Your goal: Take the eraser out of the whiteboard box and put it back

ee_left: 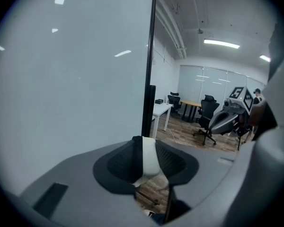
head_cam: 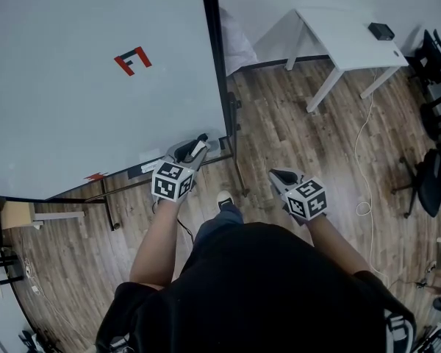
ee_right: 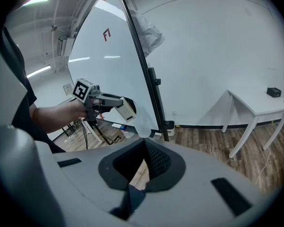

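Eraser, white with a dark face, stands upright in the left tongs, which are clenched on it from both sides. It is held clear in the air just in front of the lower right corner of the whiteboard, and it does not appear to touch the board. The right tongs hang lower and well apart over the wooden floor, pressed together on nothing. By my reading the eraser is already out and the return is the step in hand. The whiteboard box cannot be plainly made out; it probably lies at the board's lower edge, under or just beside the left tongs. The next move calls for lowering the eraser, squaring its long side to the box's opening, seating it inside, and only then releasing.
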`<state>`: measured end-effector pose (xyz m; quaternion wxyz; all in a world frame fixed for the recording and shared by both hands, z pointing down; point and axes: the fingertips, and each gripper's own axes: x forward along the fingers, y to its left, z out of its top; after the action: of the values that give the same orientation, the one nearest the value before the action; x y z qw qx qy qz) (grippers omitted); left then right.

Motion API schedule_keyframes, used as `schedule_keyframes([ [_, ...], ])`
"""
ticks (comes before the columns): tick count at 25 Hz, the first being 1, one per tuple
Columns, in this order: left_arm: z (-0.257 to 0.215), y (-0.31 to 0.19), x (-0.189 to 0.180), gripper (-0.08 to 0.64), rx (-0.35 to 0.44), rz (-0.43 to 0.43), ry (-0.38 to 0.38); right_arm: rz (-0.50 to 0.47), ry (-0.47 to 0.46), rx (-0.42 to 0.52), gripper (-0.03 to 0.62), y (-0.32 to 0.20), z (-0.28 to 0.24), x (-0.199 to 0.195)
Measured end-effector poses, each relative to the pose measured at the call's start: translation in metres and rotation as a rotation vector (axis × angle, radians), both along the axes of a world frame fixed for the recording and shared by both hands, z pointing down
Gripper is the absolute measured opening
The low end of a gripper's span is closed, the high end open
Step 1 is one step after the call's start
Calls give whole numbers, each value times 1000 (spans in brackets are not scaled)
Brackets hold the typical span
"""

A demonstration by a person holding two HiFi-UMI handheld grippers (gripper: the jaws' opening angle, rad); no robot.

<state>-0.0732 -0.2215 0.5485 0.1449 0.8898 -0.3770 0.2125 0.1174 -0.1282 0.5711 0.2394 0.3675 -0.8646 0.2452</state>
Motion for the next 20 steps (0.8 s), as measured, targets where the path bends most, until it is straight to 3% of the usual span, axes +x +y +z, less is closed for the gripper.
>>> schedule_keyframes([
  [20,33,-28,20,146,-47,68,-1,38,10,-37,-5,-24,17,0],
])
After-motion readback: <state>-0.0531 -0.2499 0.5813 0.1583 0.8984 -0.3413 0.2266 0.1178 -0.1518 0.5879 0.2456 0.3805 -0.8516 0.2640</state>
